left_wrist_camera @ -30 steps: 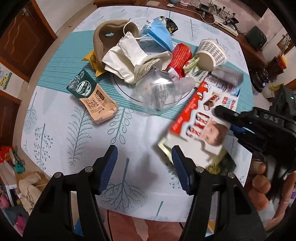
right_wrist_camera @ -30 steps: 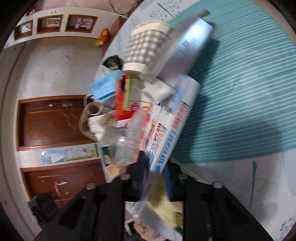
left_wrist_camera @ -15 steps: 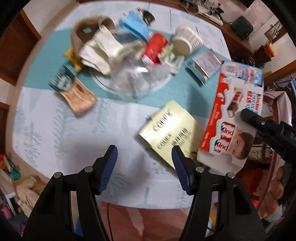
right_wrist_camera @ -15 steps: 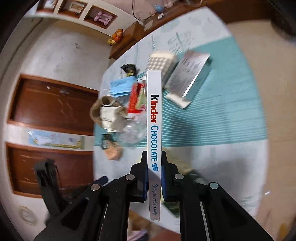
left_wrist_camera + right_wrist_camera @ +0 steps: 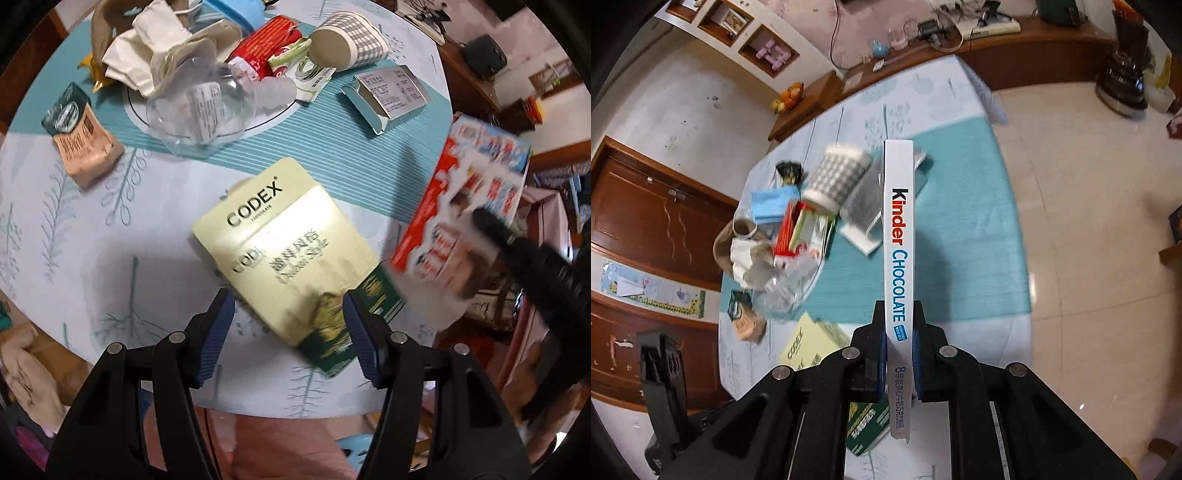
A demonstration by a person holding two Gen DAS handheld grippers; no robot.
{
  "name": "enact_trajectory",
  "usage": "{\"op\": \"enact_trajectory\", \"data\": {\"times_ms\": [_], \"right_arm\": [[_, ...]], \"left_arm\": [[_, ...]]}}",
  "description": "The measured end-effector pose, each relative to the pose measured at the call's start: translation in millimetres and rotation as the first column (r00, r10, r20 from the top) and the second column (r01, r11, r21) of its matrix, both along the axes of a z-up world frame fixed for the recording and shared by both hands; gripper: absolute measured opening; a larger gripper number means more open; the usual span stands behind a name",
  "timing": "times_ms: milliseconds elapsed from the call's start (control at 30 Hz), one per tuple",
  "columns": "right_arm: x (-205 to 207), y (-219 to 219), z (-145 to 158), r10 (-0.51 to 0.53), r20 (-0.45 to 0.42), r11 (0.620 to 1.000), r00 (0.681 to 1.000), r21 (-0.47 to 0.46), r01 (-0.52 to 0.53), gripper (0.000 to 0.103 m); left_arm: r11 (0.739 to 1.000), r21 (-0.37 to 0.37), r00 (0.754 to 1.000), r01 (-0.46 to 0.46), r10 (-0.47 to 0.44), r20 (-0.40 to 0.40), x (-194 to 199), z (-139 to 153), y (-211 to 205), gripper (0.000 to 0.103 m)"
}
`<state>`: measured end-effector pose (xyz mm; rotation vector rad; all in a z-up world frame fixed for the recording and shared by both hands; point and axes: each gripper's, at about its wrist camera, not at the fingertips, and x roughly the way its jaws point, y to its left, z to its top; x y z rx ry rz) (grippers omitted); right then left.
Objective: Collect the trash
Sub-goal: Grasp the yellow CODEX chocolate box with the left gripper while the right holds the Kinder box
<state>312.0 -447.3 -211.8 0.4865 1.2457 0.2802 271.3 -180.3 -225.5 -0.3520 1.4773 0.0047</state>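
The task looks barely begun — one item is off the table and the rest of the litter lies where it is. The right gripper (image 5: 899, 354) is clamped on the flat white-and-red Kinder chocolate box (image 5: 898, 236), held edge-on and upright between its pads, lifted clear of the round table with the teal-and-white tree-print cloth (image 5: 92, 229). Ahead of and beyond the left gripper (image 5: 288, 325), whose jaws stand wide with nothing between them, lies the pale yellow CODEX carton (image 5: 284, 251), its near end just between the fingertips. Farther ahead sit the checked paper cup (image 5: 351, 40), the crumpled clear plastic bottle (image 5: 207, 107), the small grey opened box (image 5: 388, 96) and the tan coffee sachet (image 5: 83, 144).

A second ago the chocolate box lay on the yellow carton, covering it; now it is out to the right of the left gripper, and the carton is bare.
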Motion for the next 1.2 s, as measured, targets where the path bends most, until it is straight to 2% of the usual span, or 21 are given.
{"op": "enact_trajectory", "data": {"times_ms": [100, 367, 467, 567, 767, 933, 1033, 1200], "right_arm": [[-10, 10, -10, 0.012, -0.026, 0.999, 1.000, 0.049, -0.011, 0.011], [-43, 45, -23, 0.060, -0.087, 0.985, 0.994, 0.168, -0.044, 0.011], [-52, 50, -26, 0.065, -0.097, 0.983, 0.993, 0.180, -0.046, 0.011], [-58, 49, -34, 0.056, -0.120, 0.981, 0.991, 0.190, -0.032, 0.011], [-65, 37, -44, 0.031, -0.148, 0.981, 0.988, 0.193, -0.002, 0.011], [-67, 26, -46, 0.016, -0.153, 0.981, 0.988, 0.194, 0.014, 0.011], [-67, 24, -47, 0.010, -0.155, 0.981, 0.988, 0.193, 0.020, 0.011], [-67, 22, -48, 0.009, -0.154, 0.981, 0.988, 0.193, 0.021, 0.011]], "left_arm": [[1.000, -0.013, 1.000, -0.028, 0.028, -0.002, -1, -1, 0, 0.058], [0.998, 0.046, 0.999, -0.041, 0.042, -0.022, -11, -8, 6, 0.058], [0.998, 0.059, 0.999, -0.008, 0.010, -0.037, -14, -15, 3, 0.058], [0.993, 0.110, 0.999, 0.033, -0.032, -0.015, -11, -16, 0, 0.058], [0.983, 0.138, 0.993, 0.121, -0.121, -0.011, -6, -20, -21, 0.059], [0.968, 0.185, 0.985, 0.170, -0.171, -0.012, -3, -26, -39, 0.069], [0.950, 0.250, 0.981, 0.189, -0.193, -0.010, 1, -31, -50, 0.075], [0.936, 0.302, 0.983, 0.180, -0.179, -0.033, 14, -39, -53, 0.083]]}}
